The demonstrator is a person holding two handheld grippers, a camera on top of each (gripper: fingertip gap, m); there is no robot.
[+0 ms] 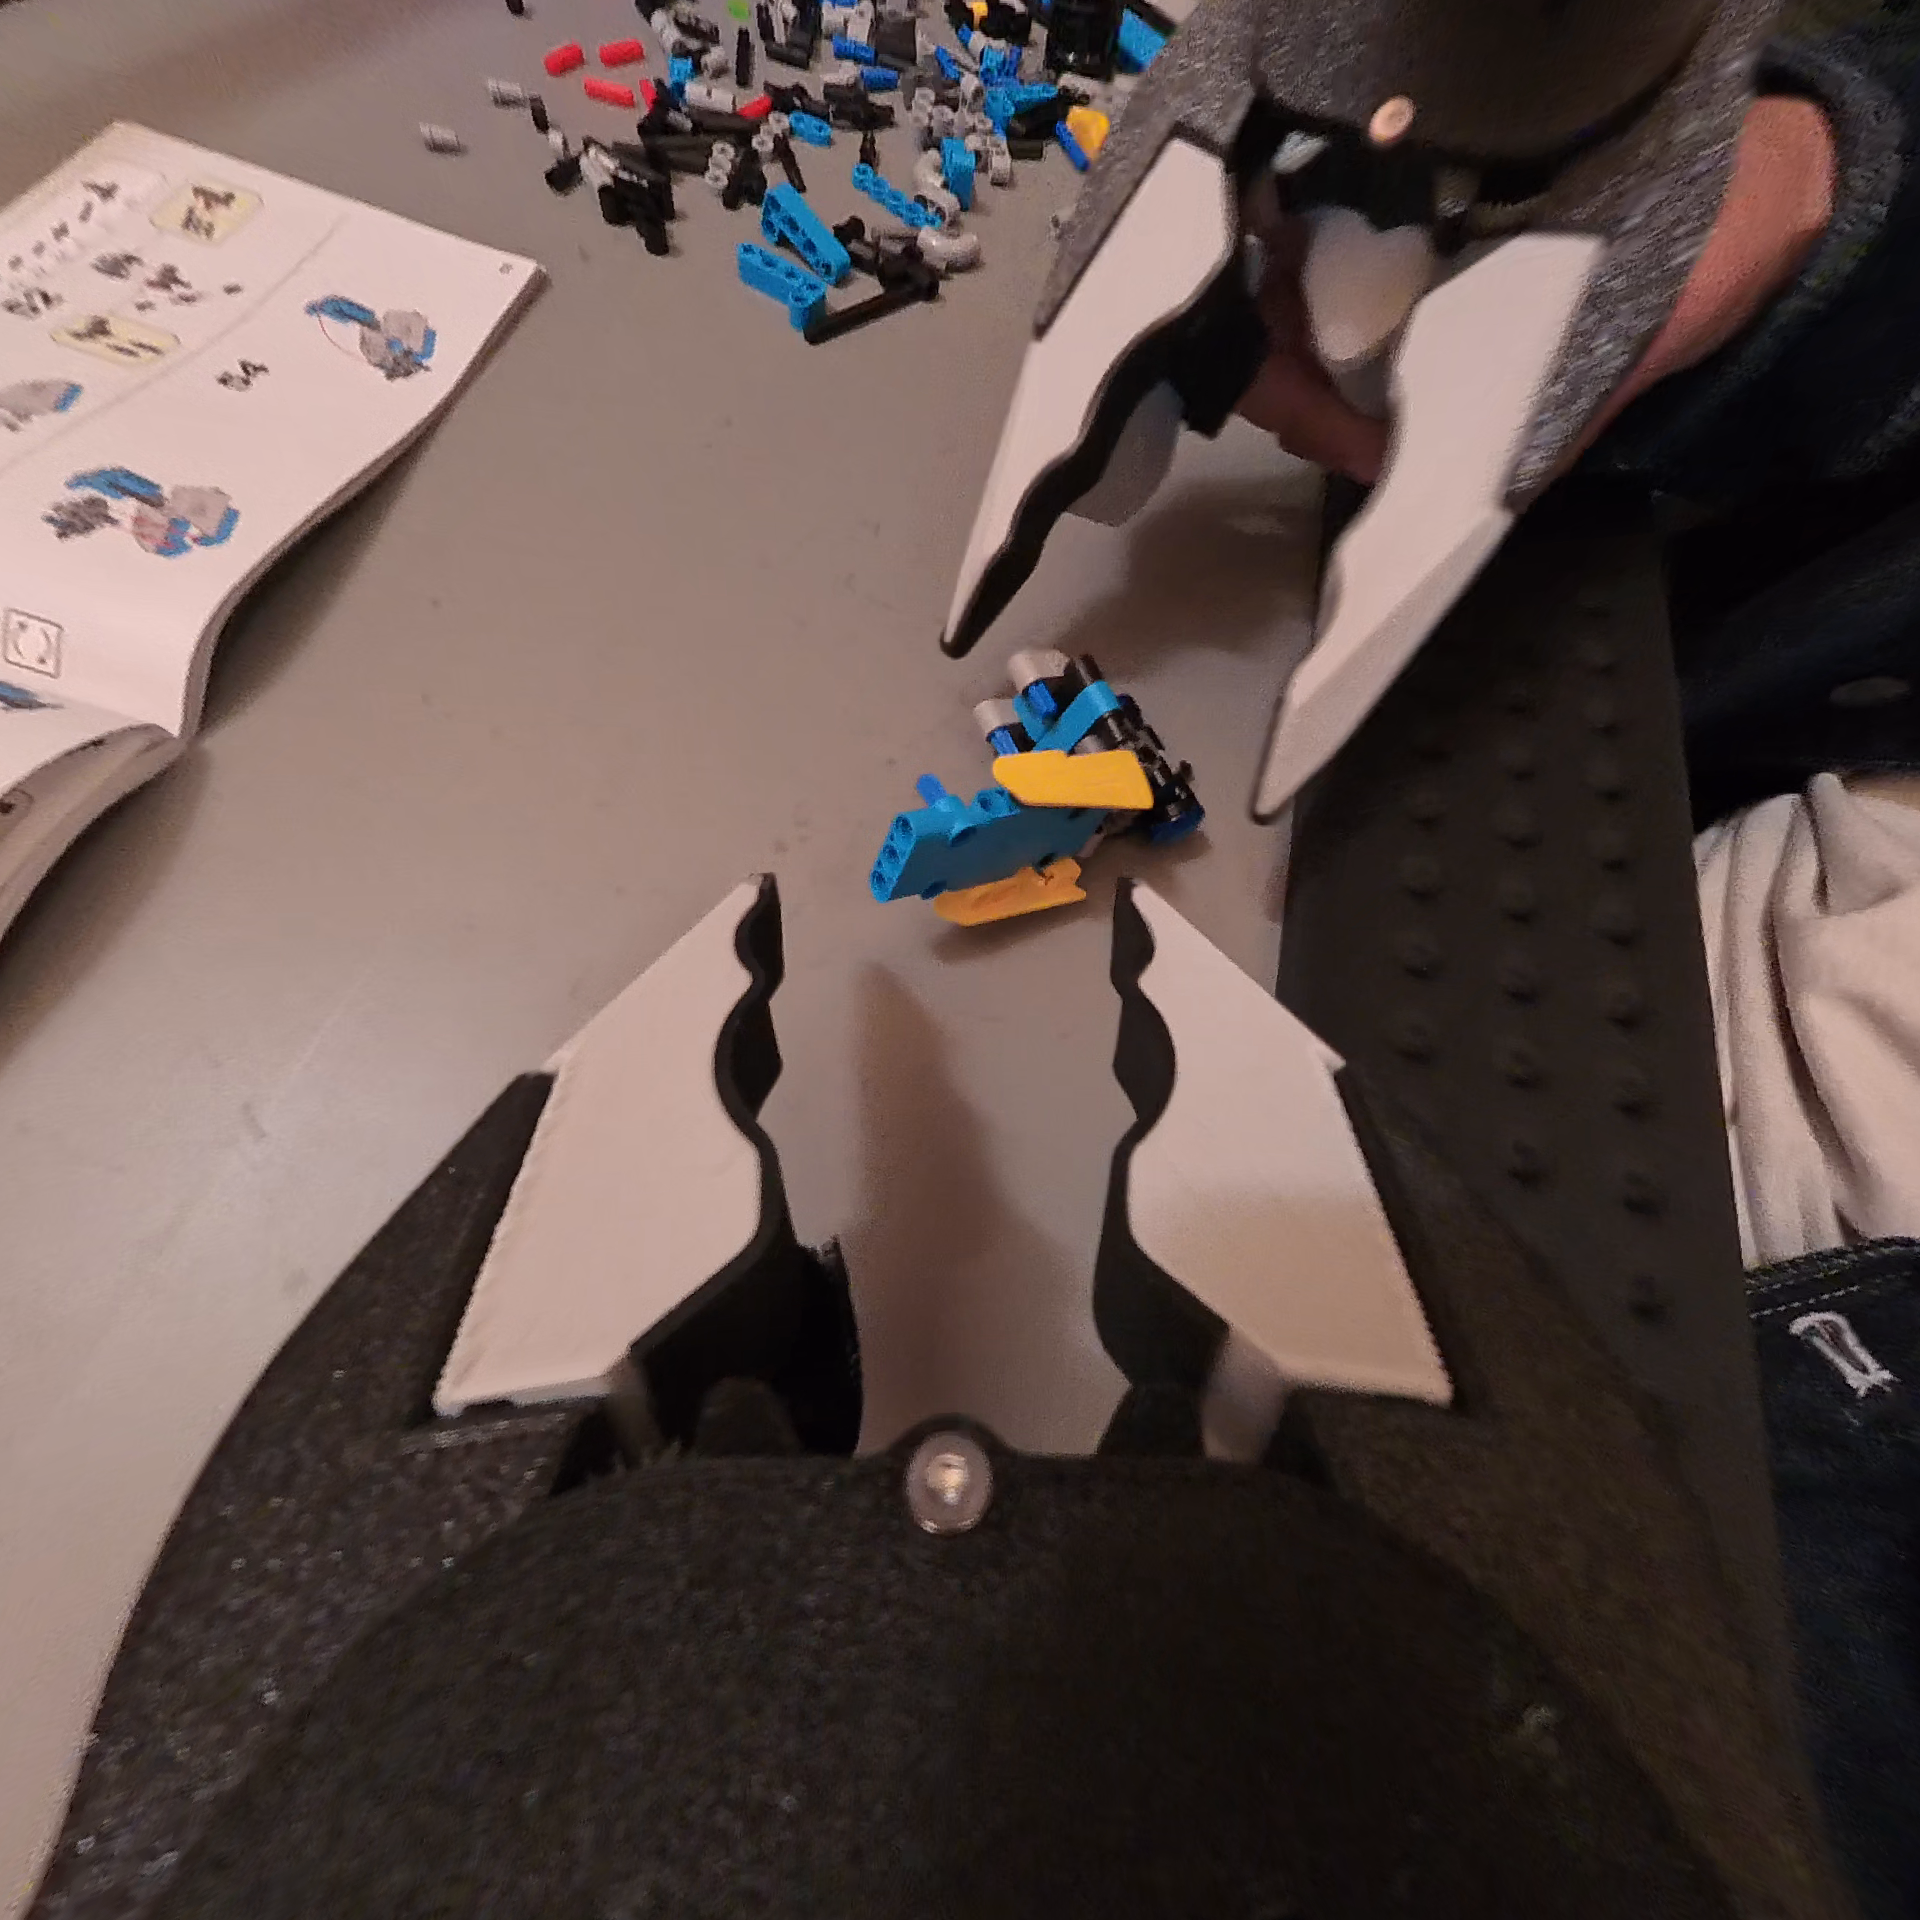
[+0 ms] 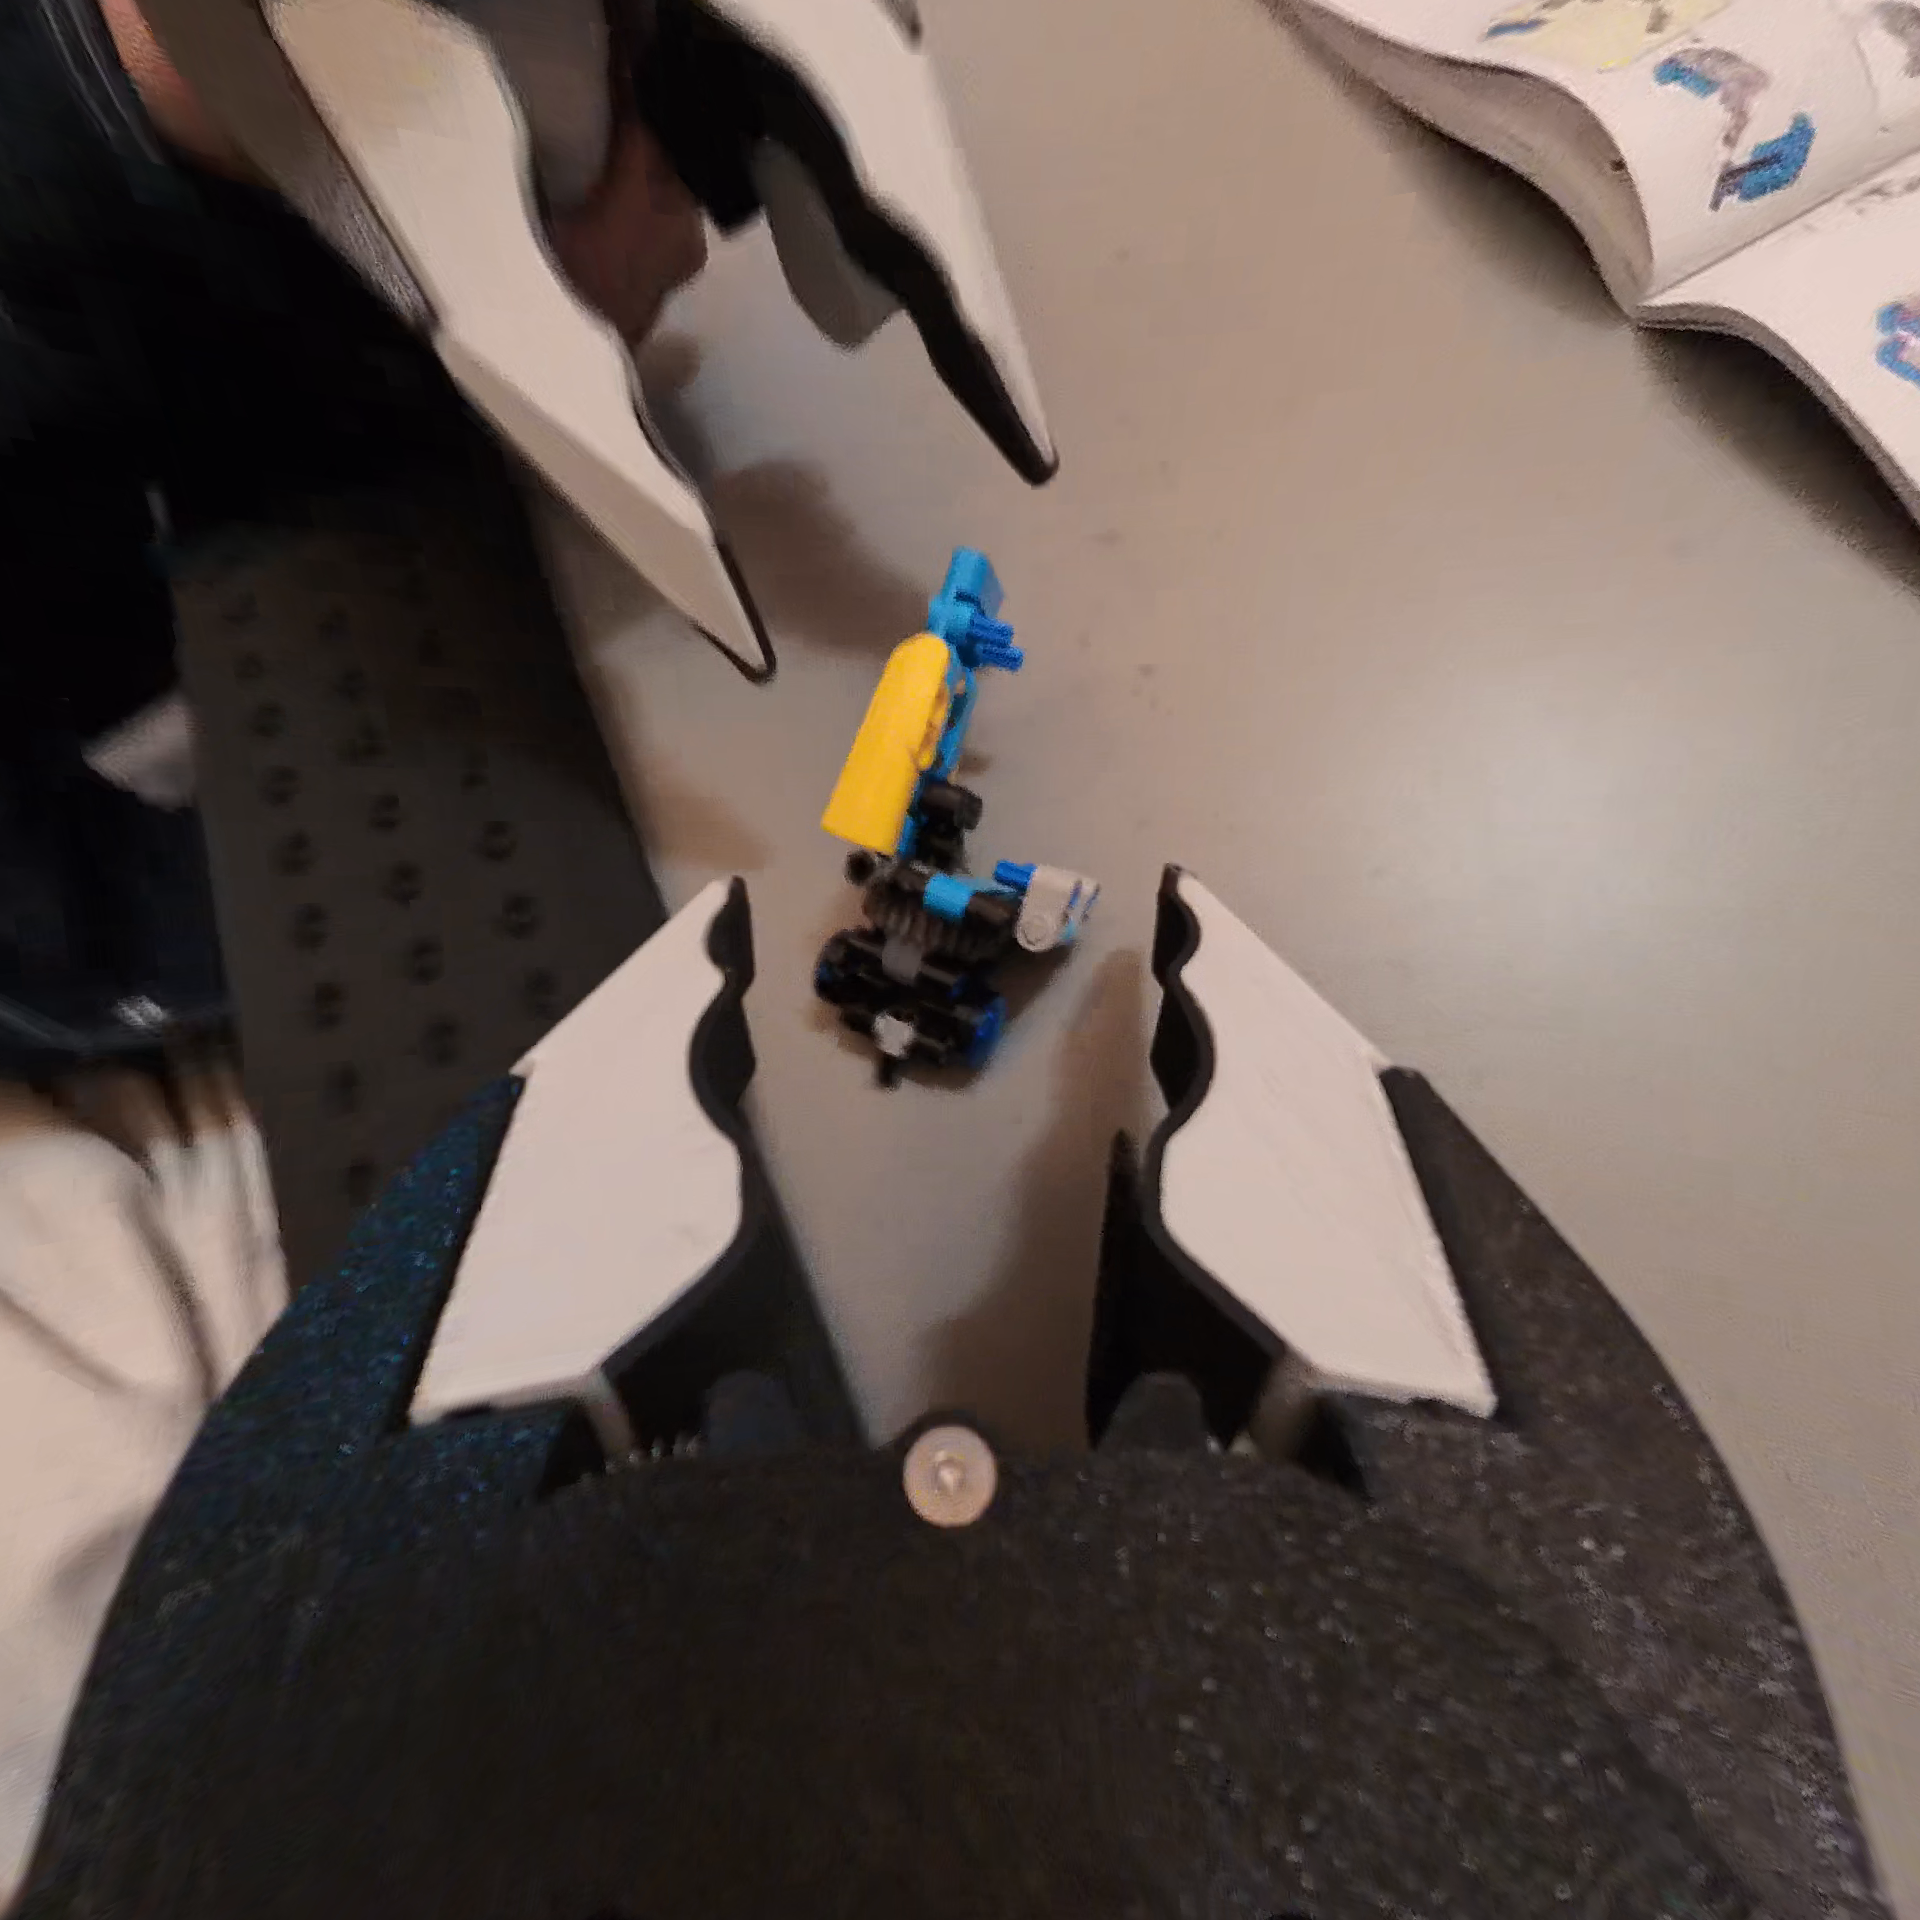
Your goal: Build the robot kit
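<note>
1. Left wrist view: the left gripper (image 1: 945,883) gapes empty at frame centre, the blue and yellow brick model (image 1: 1023,805) on the grey table (image 1: 623,727) just beyond its tips.
2. Right gripper (image 1: 1107,732), upper right, likewise spread and empty above the model.
3. A sound grip would likely close squarely on the model's blue body, not its yellow panels.
4. Instruction booklet (image 1: 208,416) left; loose bricks (image 1: 831,135) top.

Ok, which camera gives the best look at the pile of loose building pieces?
The left wrist view: the pile of loose pieces lies spread on the grey table beyond the open booklet. The right wrist view shows none of it, only the small blue-and-yellow assembly.

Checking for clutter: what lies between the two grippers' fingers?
Only the small blue-and-yellow brick assembly, lying on bare grey table between left gripper and right gripper; both views show it.
</note>
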